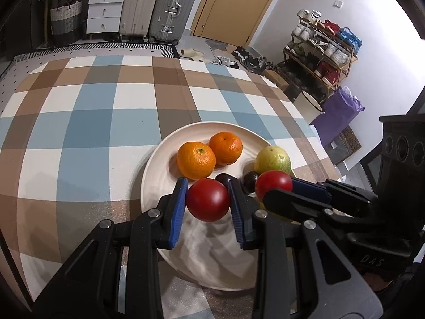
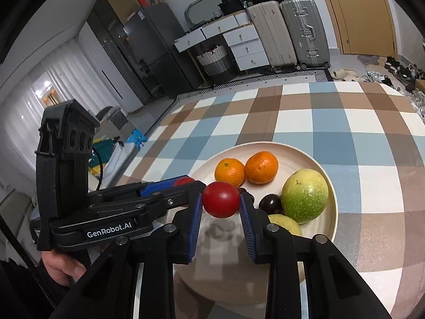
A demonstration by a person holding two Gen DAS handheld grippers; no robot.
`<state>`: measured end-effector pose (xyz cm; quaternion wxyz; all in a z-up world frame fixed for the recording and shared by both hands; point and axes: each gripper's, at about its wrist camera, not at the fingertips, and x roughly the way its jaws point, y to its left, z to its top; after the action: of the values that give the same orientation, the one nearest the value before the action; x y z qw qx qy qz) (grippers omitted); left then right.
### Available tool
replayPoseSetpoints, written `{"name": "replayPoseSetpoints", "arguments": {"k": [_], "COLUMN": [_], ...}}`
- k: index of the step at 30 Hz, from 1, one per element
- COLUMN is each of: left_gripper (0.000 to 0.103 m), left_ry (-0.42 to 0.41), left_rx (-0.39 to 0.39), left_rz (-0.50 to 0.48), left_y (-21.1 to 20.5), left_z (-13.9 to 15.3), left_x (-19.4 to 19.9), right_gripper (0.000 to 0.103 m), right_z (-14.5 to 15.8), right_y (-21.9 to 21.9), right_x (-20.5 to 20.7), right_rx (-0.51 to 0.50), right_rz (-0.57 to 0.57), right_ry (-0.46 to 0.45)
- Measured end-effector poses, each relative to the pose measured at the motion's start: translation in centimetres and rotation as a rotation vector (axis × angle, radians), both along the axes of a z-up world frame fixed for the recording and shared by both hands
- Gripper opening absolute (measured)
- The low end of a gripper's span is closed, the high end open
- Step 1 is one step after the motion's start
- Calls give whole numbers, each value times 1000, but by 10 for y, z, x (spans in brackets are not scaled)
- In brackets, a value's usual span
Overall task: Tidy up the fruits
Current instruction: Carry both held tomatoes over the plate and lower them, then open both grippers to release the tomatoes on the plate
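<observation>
A cream plate (image 1: 151, 175) (image 2: 292, 156) on the checked table holds two mandarins (image 1: 196, 163) (image 2: 229, 172), a large green-yellow fruit (image 1: 272, 159) (image 2: 304, 195), a second yellowish one (image 2: 285, 223) and small dark plums (image 1: 223, 179) (image 2: 270, 204). My left gripper (image 1: 208, 186) is shut on a red tomato (image 1: 208, 200) just above the plate's near side. Beside it, my right gripper (image 2: 221, 198) is shut on another red tomato (image 2: 221, 199) (image 1: 273, 186). The left gripper (image 2: 170, 186) shows at the left of the right wrist view, its tomato mostly hidden.
The checked tablecloth (image 1: 93, 122) stretches beyond and left of the plate. The table's right edge drops to a shoe rack (image 1: 321, 53) and a purple bag (image 1: 337, 111). Suitcases (image 1: 159, 5) and drawers stand at the far wall. A hand (image 2: 61, 265) holds the left gripper.
</observation>
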<state>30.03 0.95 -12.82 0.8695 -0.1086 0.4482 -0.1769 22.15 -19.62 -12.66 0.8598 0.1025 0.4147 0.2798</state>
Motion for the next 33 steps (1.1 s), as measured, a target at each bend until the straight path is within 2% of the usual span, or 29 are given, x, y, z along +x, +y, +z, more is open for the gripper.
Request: {"name": "replayPoseSetpoints", "arguments": {"k": [3, 13, 18, 26, 33], "left_gripper": [28, 28, 29, 31, 33], "left_ry": [2, 16, 13, -17, -36], "left_rx": [-1, 1, 31, 18, 20], "left_rz": [4, 21, 27, 68, 114], "left_y": [0, -3, -7, 11, 27], "left_z": [-3, -14, -10, 12, 30], "left_x": [2, 9, 10, -8, -42], "right_gripper": [29, 30, 48, 48, 50], "right_z": [-2, -9, -2, 15, 32], "right_y": [5, 3, 2, -20, -36], "right_x": [-1, 4, 0, -18, -48], "right_rx": [-60, -37, -46, -3, 24], "right_rz": [-3, -14, -32, -101, -138], "right_ry": [-18, 13, -32, -91, -140]}}
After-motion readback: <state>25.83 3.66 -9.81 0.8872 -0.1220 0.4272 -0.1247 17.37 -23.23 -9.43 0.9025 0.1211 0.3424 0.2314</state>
